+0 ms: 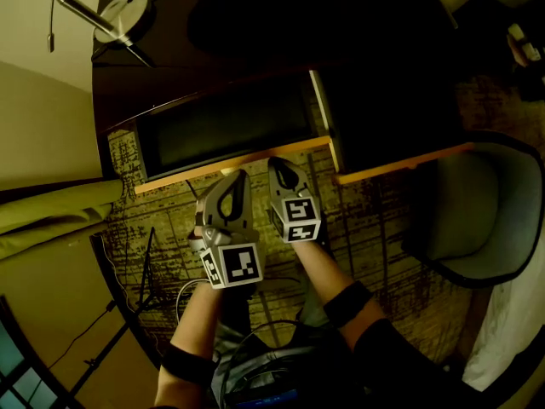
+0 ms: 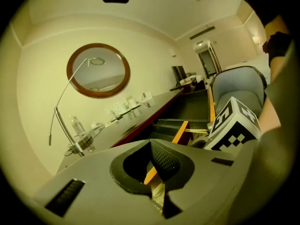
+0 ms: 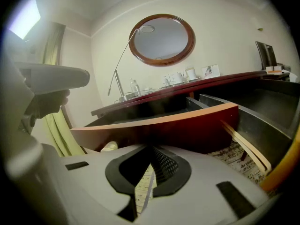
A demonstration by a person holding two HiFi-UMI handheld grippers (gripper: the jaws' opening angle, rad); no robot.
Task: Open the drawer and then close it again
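Just beyond left gripper, right gripper: open drawer; fingers closed

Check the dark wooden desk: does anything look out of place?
Two dark drawers with pale wooden front edges stand open under the desk: the left drawer and the right drawer, which juts slightly further. Nothing looks spilled or broken. The left gripper and right gripper, both shut, point at the left drawer's front.

Round wood-framed mirror on cream wall, patterned carpet, grey armchair, green curtain
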